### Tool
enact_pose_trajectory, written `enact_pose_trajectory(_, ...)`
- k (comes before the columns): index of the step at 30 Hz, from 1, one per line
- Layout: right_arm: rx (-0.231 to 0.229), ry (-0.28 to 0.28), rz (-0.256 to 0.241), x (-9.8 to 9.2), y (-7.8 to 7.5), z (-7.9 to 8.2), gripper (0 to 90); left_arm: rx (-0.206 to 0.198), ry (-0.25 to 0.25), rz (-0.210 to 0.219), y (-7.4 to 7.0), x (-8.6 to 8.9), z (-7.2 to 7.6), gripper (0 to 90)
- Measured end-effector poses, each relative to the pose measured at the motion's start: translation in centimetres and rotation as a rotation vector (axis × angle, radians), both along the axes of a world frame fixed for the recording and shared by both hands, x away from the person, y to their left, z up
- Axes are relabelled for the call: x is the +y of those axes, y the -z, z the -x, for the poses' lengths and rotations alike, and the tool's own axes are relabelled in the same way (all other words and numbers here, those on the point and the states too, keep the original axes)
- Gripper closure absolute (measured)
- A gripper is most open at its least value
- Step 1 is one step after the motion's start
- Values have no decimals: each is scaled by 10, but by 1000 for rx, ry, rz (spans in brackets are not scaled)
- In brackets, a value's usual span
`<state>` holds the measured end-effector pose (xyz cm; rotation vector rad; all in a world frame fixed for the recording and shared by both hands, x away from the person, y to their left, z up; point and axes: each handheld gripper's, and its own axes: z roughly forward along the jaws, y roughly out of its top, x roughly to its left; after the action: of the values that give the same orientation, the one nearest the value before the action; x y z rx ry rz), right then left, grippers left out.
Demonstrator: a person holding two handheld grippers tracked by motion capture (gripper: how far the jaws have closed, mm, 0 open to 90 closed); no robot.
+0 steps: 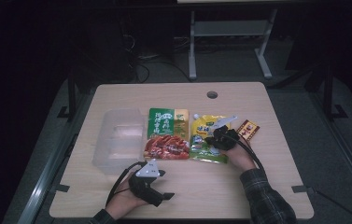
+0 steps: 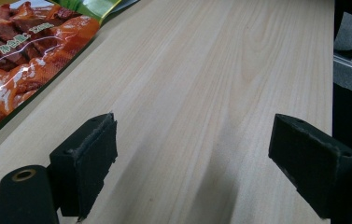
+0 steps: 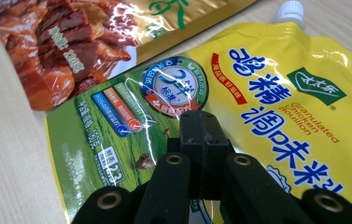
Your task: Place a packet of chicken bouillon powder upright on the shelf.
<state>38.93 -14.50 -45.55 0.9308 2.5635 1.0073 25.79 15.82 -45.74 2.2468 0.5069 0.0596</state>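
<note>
High view: my right gripper (image 1: pixel 221 135) rests on the yellow bouillon pouch (image 1: pixel 203 125) at centre frame, so I should spread it before gripping; left gripper view: my left gripper (image 2: pixel 194 158) gapes empty over bare table (image 2: pixel 220 70); right gripper view: jaws pressed together, clasping nothing, above the pouch's lower middle.

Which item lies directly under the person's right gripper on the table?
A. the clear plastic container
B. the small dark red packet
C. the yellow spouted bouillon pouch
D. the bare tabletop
C: the right gripper, its jaws together, sits over the yellow spouted bouillon pouch, beside the red meat packet.
</note>
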Motion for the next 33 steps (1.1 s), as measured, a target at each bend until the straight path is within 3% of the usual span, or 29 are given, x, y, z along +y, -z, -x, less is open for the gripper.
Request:
enact_pose_trajectory(10, 4, -31, 26, 3, -2, 13, 900, 2, -2, 3, 0, 0, 0, 147)
enact_pose_trajectory(18, 10, -42, 56, 8, -5, 35, 900, 4, 4, -2, 0, 0, 0, 147)
enact_pose_trajectory(26, 34, -72, 78, 13, -8, 63, 900, 2, 12, -3, 0, -1, 1, 147)
enact_pose_trajectory(33, 58, -159, 88, 18, -12, 94, 900, 1, 18, -4, 0, -2, 1, 147)
